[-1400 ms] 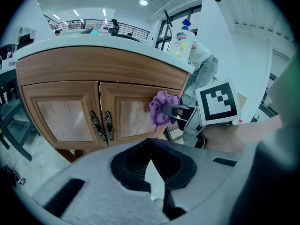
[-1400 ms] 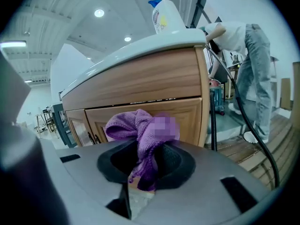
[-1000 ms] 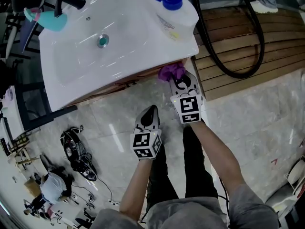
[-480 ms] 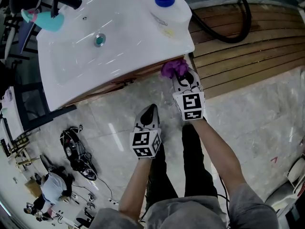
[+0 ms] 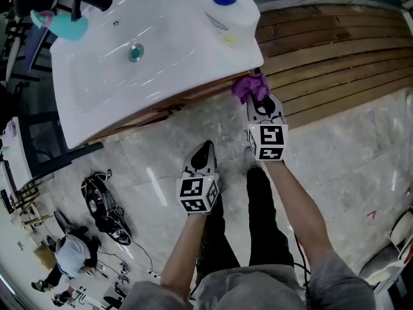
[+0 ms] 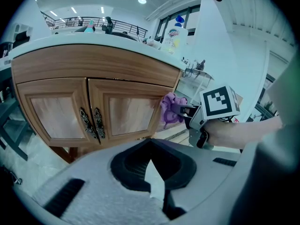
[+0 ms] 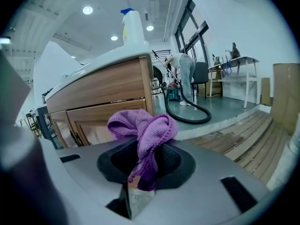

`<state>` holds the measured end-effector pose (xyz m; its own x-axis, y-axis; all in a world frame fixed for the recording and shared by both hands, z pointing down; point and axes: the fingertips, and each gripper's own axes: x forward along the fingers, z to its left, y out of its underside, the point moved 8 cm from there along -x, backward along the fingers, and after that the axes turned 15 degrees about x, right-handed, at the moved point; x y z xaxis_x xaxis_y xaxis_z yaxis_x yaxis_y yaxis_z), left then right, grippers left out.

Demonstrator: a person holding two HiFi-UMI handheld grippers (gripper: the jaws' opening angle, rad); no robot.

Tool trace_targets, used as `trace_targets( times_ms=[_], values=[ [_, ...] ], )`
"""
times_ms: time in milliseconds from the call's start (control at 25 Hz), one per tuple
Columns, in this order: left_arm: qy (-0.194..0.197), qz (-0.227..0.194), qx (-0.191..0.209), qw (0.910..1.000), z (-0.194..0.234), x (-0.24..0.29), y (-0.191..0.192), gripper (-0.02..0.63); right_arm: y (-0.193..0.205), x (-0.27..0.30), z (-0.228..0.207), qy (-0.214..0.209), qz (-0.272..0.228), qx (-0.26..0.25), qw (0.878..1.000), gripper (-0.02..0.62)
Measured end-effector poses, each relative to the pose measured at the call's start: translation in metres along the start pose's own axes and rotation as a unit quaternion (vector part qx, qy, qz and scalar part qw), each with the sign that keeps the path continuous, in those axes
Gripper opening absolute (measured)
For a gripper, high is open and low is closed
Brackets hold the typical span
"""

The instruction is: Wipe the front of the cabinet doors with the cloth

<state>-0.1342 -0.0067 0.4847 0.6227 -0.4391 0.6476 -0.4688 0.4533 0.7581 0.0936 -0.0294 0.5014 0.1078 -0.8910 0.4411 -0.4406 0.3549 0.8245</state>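
Crumpled knit cloth: purple. Panelled wooden cabinet doors: brown grain. Ceramic sink top, 12 o'clock: white. Slatted plank decking, 2 o'clock: dark brown stripes.

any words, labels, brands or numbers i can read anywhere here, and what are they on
No text here can be read.
White spray bottle with a blue cap on the sink top: its label carries coloured print, too blurred to read.
Marker cubes on the left gripper and the right gripper: black-and-white square patterns only, no letters or numbers.
Purple cloth in the right gripper's jaws: no print.
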Motion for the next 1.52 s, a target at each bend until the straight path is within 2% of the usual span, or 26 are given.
trace_targets(
  times_ms=[360, 720, 1320, 1520],
  values=[
    [0.010, -0.004, 0.004, 0.9999, 0.001, -0.010, 0.004, 0.008, 0.011, -0.023, -0.005, 0.032, -0.005, 0.007, 0.999, 0.094],
    [0.011, -0.003, 0.001, 0.9999, 0.015, -0.027, 0.020, 0.008, 0.040, -0.038, 0.020, 0.030, 0.007, 0.003, 1.000, 0.094],
    [-0.016, 0.012, -0.024, 0.9995, 0.063, -0.051, 0.062, 0.008, 0.096, -0.017, 0.094, -0.033, 0.039, -0.023, 0.998, 0.094],
    [-0.024, 0.013, -0.029, 0.9992, 0.076, -0.054, 0.070, 0.008, 0.104, -0.006, 0.112, -0.047, 0.041, -0.023, 0.998, 0.094]
  ],
)
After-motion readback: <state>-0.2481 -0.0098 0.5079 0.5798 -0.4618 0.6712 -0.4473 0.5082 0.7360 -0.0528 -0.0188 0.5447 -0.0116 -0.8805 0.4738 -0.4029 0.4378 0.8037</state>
